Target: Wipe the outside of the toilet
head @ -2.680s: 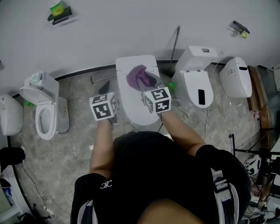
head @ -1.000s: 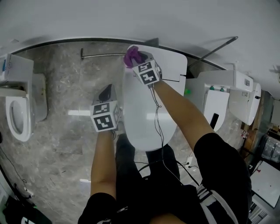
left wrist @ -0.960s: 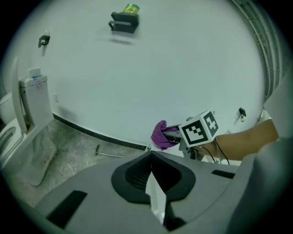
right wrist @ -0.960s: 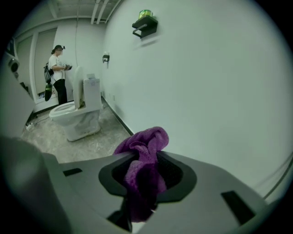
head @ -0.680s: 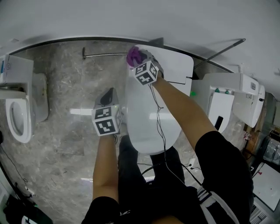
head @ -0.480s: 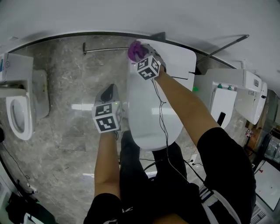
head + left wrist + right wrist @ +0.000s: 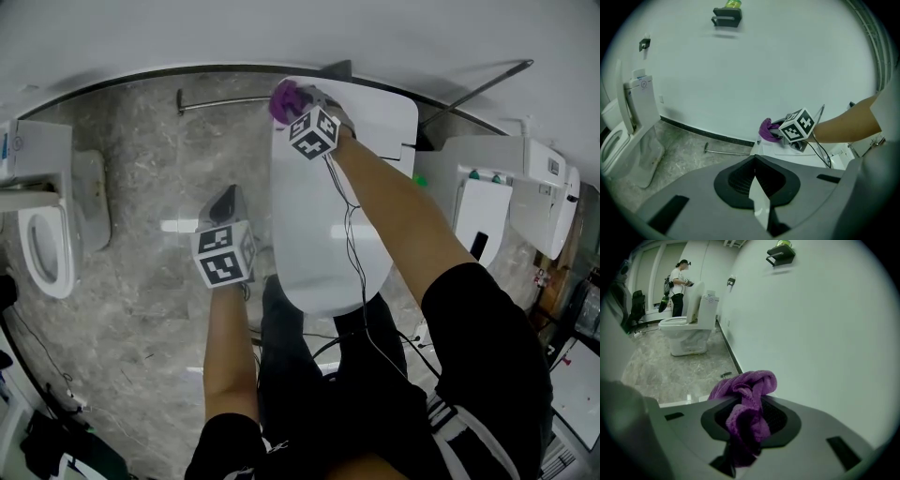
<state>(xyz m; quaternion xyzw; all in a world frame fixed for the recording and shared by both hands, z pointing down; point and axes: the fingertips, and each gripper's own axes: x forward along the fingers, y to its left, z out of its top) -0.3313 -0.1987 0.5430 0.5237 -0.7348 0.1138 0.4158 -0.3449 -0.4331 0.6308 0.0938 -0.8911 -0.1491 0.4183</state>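
Right gripper (image 7: 296, 109): we are reaching it out to the far end of the toilet (image 7: 328, 216), by the wall; its jaws are pinching shut on a bunched purple cloth (image 7: 746, 397).
Cloth position: it is sitting at the toilet's back corner, on the left as we face it, and bulging out past the jaw tips toward the wall.
Left gripper (image 7: 225, 201): we are holding it over the floor beside the toilet's left flank, level with the front half; its jaws are pressed together with nothing between them.
Relation for next move: the toilet's long axis is running from the wall toward us. We are judging that the unwiped outer shell lies below the cloth and back along that axis, so the right hand is the nearer one and the stroke is likely a pull toward us or down the side.
Contact: we are not able to tell whether the cloth is touching the porcelain.
Hidden: the lid is overhanging the flanks in the head view, our legs are covering the base, and the right gripper's own body is blocking the toilet in its view.
Nearby: a metal rod (image 7: 220, 101) is lying on the floor left of the toilet's back.
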